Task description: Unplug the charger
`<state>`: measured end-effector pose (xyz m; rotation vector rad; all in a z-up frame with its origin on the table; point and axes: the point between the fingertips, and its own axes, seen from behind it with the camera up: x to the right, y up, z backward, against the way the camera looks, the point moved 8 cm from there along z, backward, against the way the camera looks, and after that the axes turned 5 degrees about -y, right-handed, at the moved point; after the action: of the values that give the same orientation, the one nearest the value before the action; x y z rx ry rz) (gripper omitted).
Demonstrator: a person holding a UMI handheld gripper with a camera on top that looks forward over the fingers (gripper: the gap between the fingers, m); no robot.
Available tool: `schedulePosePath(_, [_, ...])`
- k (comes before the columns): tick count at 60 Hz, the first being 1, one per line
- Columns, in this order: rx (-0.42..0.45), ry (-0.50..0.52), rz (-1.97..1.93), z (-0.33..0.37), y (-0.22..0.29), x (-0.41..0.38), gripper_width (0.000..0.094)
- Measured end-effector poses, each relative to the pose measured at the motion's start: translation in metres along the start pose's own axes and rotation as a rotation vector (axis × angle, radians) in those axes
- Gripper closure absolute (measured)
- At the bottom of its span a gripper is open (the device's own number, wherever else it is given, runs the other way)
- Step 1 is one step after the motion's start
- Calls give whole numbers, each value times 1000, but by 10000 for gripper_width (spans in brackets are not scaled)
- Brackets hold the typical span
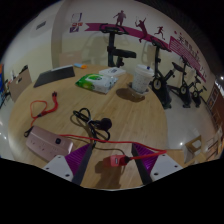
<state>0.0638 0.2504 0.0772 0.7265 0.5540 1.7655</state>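
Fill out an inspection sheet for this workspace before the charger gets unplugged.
Surface: light wooden table, glare in places.
Job's things: no charger or socket clearly identifiable.
Clutter: green-and-white pack, white bag, flat grey board, pale flat box.
Gripper: gripper open, nothing between the fingers, low over the table's near edge.
Cables: black cable coiled just ahead of the fingers; red cord looped beside the box; a thin red wire by the fingers.
Surroundings: exercise machines beyond the table, wall banner of sports figures.

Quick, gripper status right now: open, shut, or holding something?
Gripper: open, holding nothing. A red cable lies on the table between its fingers, not clamped.
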Motion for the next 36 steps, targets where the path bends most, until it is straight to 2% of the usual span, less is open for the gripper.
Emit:
schedulePosePath(3, [10, 32, -9, 14, 2, 0, 69])
schedulePosePath(18, [18, 94, -102, 113, -9, 10, 81])
schedulePosePath(36, [172, 103, -163, 250, 0, 42, 72])
